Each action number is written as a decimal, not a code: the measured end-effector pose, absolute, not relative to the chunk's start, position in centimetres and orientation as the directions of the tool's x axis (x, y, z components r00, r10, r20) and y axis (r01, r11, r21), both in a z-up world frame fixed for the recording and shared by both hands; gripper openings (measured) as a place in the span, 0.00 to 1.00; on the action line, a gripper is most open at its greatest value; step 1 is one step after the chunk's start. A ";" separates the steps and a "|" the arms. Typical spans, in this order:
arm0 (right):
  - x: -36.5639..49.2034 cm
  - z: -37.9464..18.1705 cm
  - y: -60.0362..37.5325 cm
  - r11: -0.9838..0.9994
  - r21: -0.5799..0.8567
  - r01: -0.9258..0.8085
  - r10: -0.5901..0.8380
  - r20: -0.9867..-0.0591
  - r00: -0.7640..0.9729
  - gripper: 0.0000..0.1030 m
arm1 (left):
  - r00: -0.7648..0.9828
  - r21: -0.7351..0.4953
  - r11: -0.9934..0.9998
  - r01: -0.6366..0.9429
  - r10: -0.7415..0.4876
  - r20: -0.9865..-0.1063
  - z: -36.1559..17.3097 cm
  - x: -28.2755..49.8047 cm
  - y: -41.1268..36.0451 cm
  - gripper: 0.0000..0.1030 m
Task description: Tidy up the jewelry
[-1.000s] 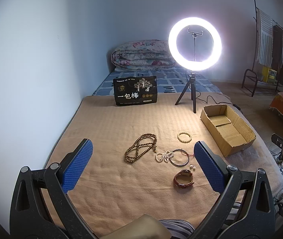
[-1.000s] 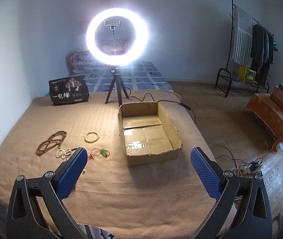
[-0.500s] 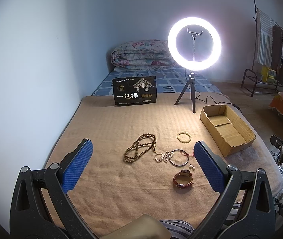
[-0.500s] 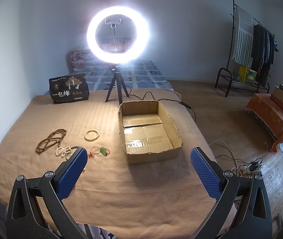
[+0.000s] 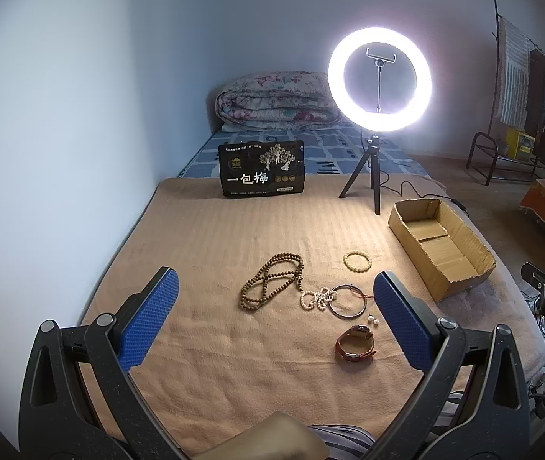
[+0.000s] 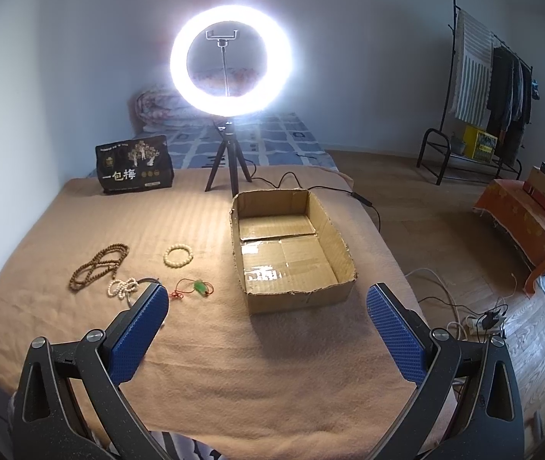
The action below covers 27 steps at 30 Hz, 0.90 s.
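Jewelry lies on a tan blanket (image 5: 234,364): a brown bead necklace (image 5: 272,285), a cream bead bracelet (image 5: 357,260), a white pearl strand (image 5: 316,299), a metal bangle (image 5: 347,301), two pearl earrings (image 5: 373,320) and a brown-strap watch (image 5: 355,345). A green pendant on red cord (image 6: 197,287) shows in the right wrist view. The cardboard box (image 6: 291,245) is open and holds nothing. My left gripper (image 5: 274,314) hangs open above the blanket, short of the jewelry. My right gripper (image 6: 266,322) is open too, in front of the box.
A lit ring light on a tripod (image 5: 378,88) stands behind the box, its cable (image 6: 311,188) trailing right. A black snack bag (image 5: 261,174) stands at the back. A folded quilt (image 5: 276,101) lies beyond. A clothes rack (image 6: 483,88) and power strip (image 6: 483,322) are on the floor right.
Both grippers stay open. The right wrist view has crept slightly forward toward the box; the left view is almost unchanged.
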State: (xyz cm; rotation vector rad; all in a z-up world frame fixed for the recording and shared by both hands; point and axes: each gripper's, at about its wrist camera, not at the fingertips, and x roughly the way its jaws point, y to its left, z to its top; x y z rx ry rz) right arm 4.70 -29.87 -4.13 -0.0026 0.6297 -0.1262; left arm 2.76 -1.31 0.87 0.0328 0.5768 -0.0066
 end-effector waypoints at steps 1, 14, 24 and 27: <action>4.8 -4.2 -29.8 0.992 -0.043 0.117 -0.120 -0.588 0.800 1.00 | 0.836 0.028 1.000 0.014 0.004 -0.548 0.5 3.0 -1.2 1.00; 5.9 -4.7 -29.7 0.991 -0.059 0.117 -0.129 -0.597 0.792 1.00 | 0.818 0.039 0.999 -0.012 0.032 -0.574 -1.2 4.9 0.4 1.00; 8.5 -5.7 -28.6 0.997 -0.078 0.008 -0.053 -0.596 0.801 1.00 | 0.770 0.020 0.999 -0.028 0.034 -0.637 -4.0 7.6 3.6 1.00; 9.4 -6.2 -28.3 0.998 -0.054 -0.039 -0.002 -0.613 0.790 1.00 | 0.750 -0.001 1.000 -0.005 0.003 -0.661 -4.9 8.5 4.2 1.00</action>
